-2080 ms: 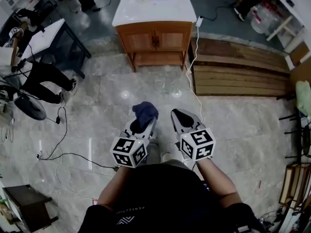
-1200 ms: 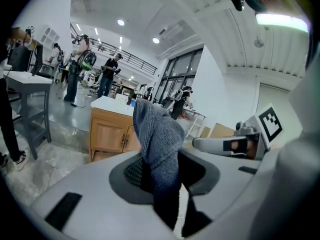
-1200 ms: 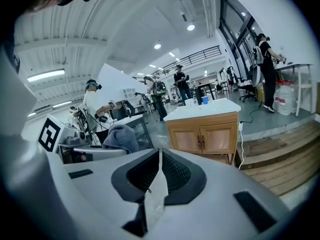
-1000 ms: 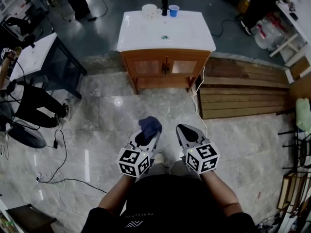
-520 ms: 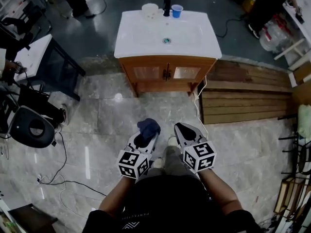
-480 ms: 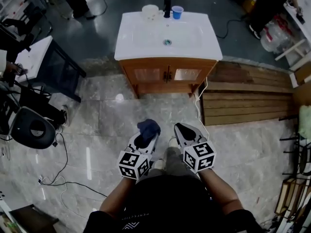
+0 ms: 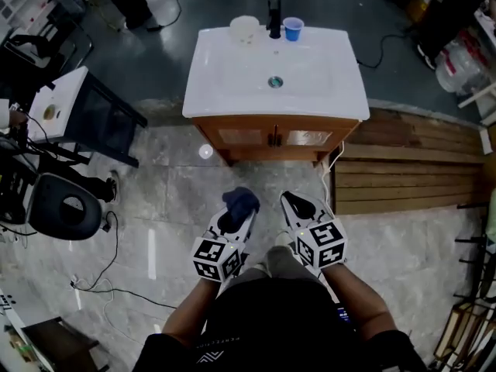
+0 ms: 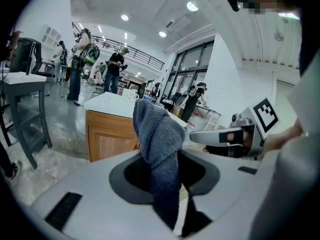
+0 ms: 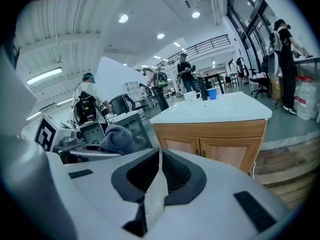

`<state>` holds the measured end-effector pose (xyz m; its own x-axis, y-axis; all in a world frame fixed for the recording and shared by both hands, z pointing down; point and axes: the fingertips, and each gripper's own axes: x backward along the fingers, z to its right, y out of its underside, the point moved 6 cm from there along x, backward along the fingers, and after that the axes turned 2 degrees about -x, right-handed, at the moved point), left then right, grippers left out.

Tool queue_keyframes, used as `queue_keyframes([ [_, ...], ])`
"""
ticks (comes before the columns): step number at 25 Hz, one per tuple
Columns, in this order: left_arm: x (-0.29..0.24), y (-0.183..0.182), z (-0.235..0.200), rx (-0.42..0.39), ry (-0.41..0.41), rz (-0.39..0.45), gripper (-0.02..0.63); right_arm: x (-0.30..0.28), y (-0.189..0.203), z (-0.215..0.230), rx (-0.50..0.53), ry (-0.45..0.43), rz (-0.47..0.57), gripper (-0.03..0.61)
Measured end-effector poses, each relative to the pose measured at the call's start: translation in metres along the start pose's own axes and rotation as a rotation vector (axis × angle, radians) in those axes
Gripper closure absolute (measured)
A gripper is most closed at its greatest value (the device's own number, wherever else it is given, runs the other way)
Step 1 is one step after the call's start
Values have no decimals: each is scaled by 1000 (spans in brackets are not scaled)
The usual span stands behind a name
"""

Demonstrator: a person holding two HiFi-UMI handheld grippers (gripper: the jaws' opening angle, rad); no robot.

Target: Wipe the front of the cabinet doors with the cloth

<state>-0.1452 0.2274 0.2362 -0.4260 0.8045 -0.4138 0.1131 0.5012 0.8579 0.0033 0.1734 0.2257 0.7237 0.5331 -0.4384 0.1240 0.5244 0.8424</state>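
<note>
The left tongs (image 7: 235, 217) clamp the blue cloth (image 7: 241, 200), bunched above their tips; the right tongs (image 7: 296, 205) are closed on nothing. Ahead, well apart across the floor (image 7: 190, 196), stand the cabinet doors (image 7: 275, 137). Best step close, crouch, and press the cloth flat before stroking.

Blue cup (image 7: 293, 28), white bowl (image 7: 244, 28), black tap (image 7: 273, 20) between them; wood planks (image 7: 418, 169) right, white-topped table (image 7: 60, 101) left
</note>
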Motion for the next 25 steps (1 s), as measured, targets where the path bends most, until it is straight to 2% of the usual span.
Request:
queue_keyframes([
  [3,-18,-2,-1,-21,0,-41,483,-11,-9,17,-5,-15,2,535],
  [7,-44,-3,-5,-44,-20,-26,483,-27,-9,39,-21,-33,-6,535],
  [14,-77,1,-18,-4,-58,-33,483,-54,1,73,-28,-44,-32,535],
  [19,-84,10,-42,-28,-85,-50,483,-75,11,77,-18,-54,-59,535],
  [25,-93,23,-86,-40,-122,-69,483,-103,18,75,-28,-13,-60,535],
])
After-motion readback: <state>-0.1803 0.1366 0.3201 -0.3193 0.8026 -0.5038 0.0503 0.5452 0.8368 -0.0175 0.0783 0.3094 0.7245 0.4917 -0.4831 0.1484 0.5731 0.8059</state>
